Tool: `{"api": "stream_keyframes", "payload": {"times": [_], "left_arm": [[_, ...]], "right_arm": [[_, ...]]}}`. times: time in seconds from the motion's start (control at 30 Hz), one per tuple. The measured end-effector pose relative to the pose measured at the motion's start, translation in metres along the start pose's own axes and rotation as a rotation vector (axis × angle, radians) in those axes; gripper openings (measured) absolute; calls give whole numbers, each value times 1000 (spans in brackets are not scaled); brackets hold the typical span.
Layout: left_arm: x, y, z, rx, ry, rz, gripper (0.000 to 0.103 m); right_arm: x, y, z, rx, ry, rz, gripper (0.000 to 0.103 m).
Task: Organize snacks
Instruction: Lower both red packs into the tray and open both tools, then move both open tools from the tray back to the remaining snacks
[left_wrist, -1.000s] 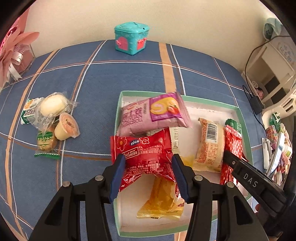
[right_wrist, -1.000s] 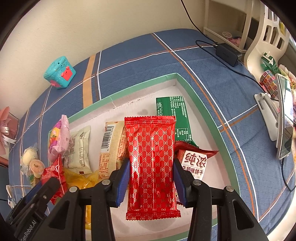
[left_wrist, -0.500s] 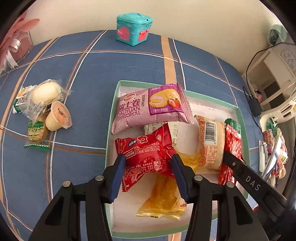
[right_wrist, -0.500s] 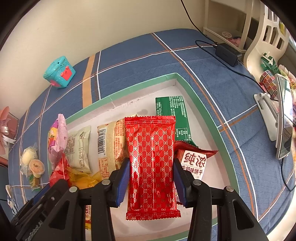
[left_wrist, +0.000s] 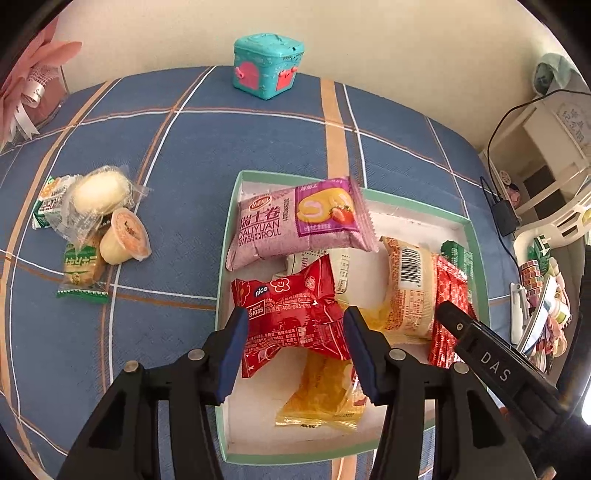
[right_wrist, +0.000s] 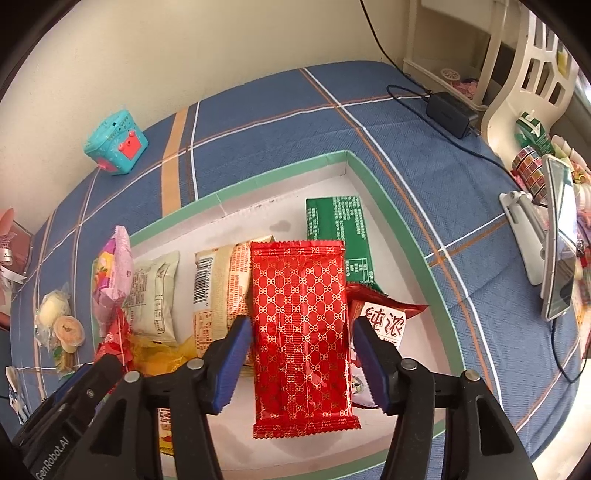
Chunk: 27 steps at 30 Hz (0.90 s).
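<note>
Nearest the left gripper (left_wrist: 295, 343), the crinkly red candy pack (left_wrist: 291, 314) is pinched between its pads over the green-rimmed tray (left_wrist: 476, 236); it looks light, soft and slippery, best taken across its puffed middle. The right gripper (right_wrist: 300, 360) has just been opening, and its pads now stand clear of the flat red patterned packet (right_wrist: 301, 332) lying in the tray. Farther off, left of the tray, the loose snacks (left_wrist: 92, 229) still wait on the cloth.

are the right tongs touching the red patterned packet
Apart. The right wrist view shows the right tongs, just opened, with a gap between each pad and the red patterned packet in the tray.
</note>
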<state>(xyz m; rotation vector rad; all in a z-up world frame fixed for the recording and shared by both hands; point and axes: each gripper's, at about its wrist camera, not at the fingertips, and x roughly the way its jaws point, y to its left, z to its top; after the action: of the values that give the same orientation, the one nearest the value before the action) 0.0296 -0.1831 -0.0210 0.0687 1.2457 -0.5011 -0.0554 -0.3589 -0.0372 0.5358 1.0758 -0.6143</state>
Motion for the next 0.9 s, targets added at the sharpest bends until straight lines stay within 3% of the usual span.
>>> {"api": "stream_keyframes", "payload": {"times": [0.1,0.47,0.77,0.9], "left_arm": [[-7,-1,1,9,-10,2,55],[-22,18,7,-35,-71,67,82],[-22,51,9,-104,-86,139,84],[-28,61,11,-116,-115,165,93]], "right_arm": [[-5,-2,0,3,-8,0,70],[-23,7,-2,-26,-31,-15,83],[-35,20,-10,-78,-51,-22,93],[-43,28,-16,-102,-65,-13,101]]}}
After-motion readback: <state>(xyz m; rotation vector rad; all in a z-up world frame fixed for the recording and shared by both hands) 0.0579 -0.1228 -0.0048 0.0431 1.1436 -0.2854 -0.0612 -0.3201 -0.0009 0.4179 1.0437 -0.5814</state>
